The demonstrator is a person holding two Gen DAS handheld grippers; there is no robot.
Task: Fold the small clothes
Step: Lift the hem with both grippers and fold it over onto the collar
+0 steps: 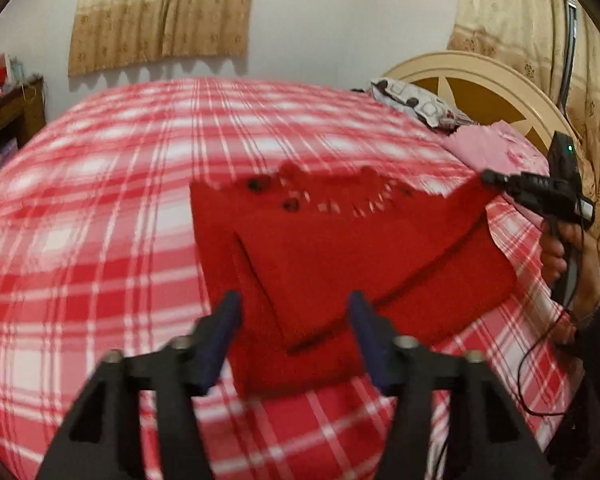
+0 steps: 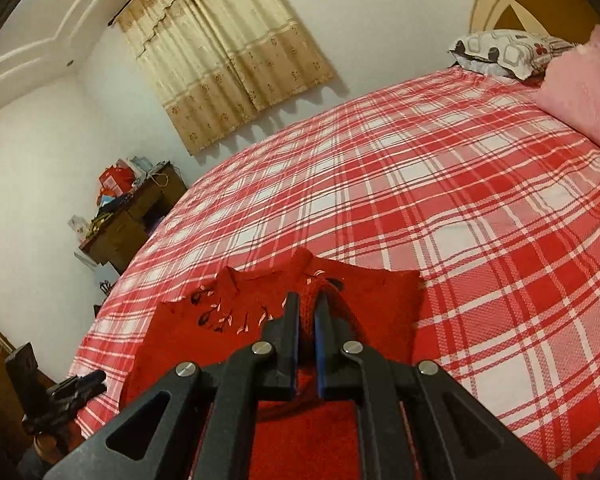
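A small red knitted sweater [image 1: 340, 256] with embroidered collar lies on the red-and-white plaid bed [image 1: 112, 216]. One sleeve is folded across its body. My left gripper [image 1: 296, 300] is open and empty, hovering over the sweater's near edge. My right gripper [image 2: 308, 304] is shut on the sweater's knitted edge [image 2: 309, 312] and lifts it; in the left wrist view it [image 1: 488, 178] pulls the sweater's right corner up and to the right. The sweater's collar [image 2: 236, 300] with dark flowers lies left of the right gripper.
A pink folded cloth [image 2: 584, 92] and a patterned pillow [image 2: 504, 50] lie by the round headboard [image 1: 484, 92]. A dark wooden cabinet [image 2: 136, 220] with clutter stands beyond the bed's far side. Curtains [image 1: 160, 12] hang on the wall.
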